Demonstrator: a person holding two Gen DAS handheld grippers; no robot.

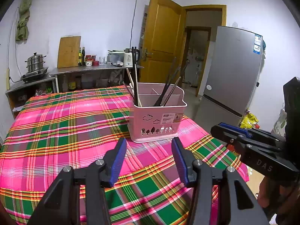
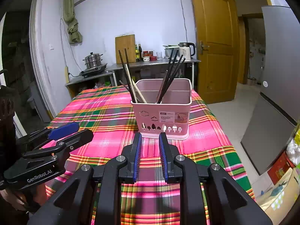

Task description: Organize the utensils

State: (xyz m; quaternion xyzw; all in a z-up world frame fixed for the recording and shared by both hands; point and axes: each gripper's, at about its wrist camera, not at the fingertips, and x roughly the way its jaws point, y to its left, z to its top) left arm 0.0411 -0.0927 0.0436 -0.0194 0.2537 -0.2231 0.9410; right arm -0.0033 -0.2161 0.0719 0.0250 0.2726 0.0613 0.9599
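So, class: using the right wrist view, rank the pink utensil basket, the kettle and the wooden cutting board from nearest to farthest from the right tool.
1. Pink utensil basket, just ahead on the tablecloth.
2. and 3. Kettle and cutting board, both on the far counter: too close to call.

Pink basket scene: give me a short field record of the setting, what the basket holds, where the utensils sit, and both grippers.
setting: table with plaid cloth
container: pink basket, upright, divided into compartments
contents: chopsticks, one dark and pale bunch at the near-left corner, a dark bunch in the middle
loose utensils on cloth: none seen
left gripper: open, nothing between the fingers
right gripper: open, narrower gap, nothing between the fingers
contact with basket: none; both grippers short of it
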